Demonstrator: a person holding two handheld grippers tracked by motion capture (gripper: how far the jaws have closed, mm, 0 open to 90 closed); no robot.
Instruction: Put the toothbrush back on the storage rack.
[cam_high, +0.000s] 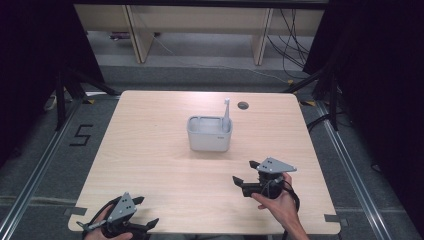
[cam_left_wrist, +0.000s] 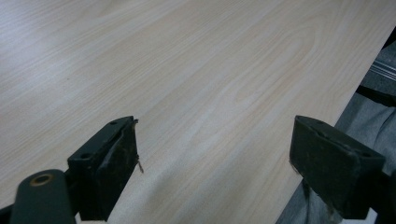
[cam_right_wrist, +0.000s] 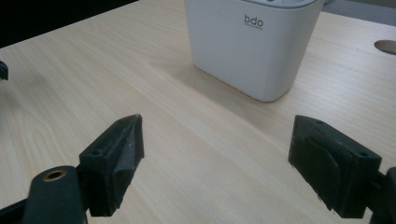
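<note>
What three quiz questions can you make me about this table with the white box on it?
1. True or false: the toothbrush stands upright inside the white box.
2. Which tool is nearer the white box: A) the left tool or B) the right tool?
3. Fill in the word: the jaws of both tools are ____, with nothing between them.

Key:
1. True. It sticks up from the box's right side in the high view.
2. B. The left tool sits at the table's near edge.
3. Open.
</note>
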